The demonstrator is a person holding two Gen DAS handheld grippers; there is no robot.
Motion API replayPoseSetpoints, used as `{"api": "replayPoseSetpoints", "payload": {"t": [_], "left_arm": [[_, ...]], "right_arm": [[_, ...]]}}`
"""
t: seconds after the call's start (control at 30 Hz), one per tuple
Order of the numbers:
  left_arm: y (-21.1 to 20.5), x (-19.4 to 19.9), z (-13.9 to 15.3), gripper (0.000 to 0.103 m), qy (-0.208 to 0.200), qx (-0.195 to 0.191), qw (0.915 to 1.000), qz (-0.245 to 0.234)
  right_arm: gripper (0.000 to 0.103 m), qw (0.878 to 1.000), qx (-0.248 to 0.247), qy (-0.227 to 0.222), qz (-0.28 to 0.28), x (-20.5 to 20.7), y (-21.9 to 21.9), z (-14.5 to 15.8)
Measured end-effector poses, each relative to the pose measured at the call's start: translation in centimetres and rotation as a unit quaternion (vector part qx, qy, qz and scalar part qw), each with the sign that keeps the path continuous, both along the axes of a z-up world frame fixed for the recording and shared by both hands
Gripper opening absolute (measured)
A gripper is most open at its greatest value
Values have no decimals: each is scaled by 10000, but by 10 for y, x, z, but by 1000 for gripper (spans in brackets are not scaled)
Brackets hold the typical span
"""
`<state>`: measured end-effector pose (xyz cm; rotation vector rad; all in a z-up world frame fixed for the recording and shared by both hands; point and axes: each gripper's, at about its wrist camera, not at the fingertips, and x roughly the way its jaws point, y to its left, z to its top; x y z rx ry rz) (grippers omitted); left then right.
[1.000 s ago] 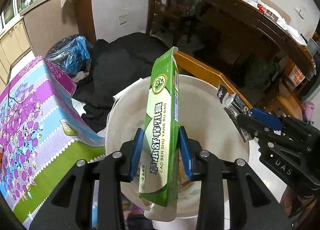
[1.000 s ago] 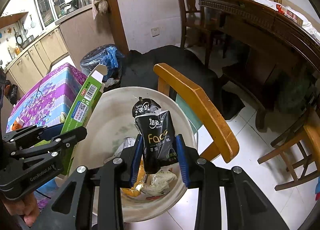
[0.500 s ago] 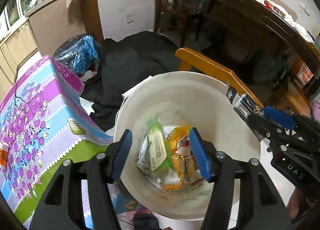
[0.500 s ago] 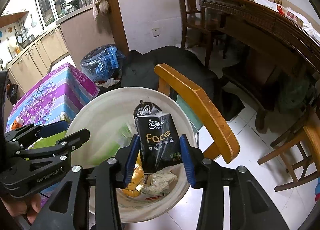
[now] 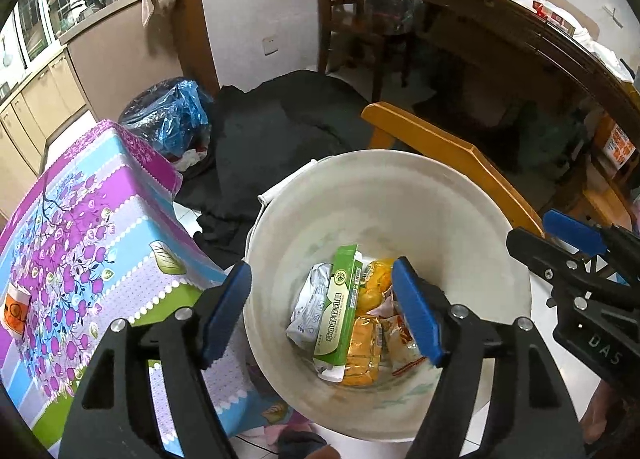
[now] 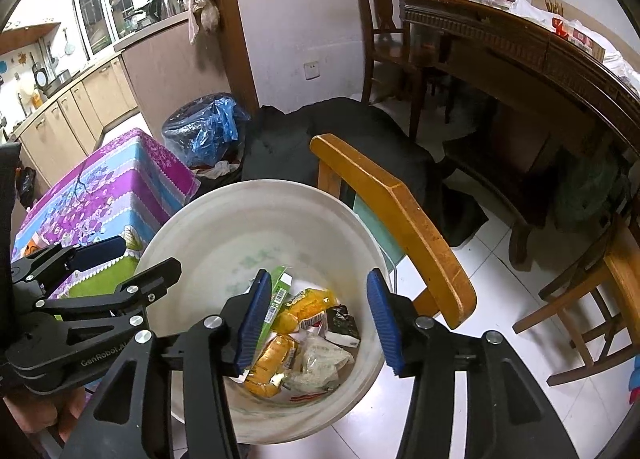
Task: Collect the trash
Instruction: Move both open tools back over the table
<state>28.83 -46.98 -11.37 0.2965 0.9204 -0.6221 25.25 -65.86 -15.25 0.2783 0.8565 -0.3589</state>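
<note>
Right gripper: cut by right frame edge | white bucket: lower rim behind gripper arms | black packet: print unreadable

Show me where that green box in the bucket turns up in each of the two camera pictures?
Left wrist view: the green box lies at the bottom of the white bucket, low in the picture's middle, between the open fingers.
Right wrist view: only its upper end shows, just right of the near blue finger pad.
Shared landmark: the yellow snack packets beside the box in both views.
</note>
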Motion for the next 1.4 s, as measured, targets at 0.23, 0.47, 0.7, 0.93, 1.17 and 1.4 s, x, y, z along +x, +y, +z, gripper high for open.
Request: {"api": "replayPoseSetpoints", "payload": {"t": [0.23,0.47,0.7,0.93,1.17,1.4], "left_arm": [[2,-1,0,70,4,1,10000,15],[2,-2,0,70,7,2,10000,13],[2,-2,0,70,19,2,10000,7],[50,1,16,70,-148,-352,9992,-70],[229,38,28,70,-290,-807,9923,892],[416,77,17,72,-153,-828,9752,2049]], "right_arm": [[51,10000,9,-4,-9,-1,-1,0],[51,10000,18,-10,-18,-2,0,1],[51,10000,12,0,-1,-2,0,0],[63,9939,-403,-974,340,-23,39,35],[79,9766,-435,-1544,1434,-16,138,46],[80,9587,85,-1351,2503,30,240,32]]}}
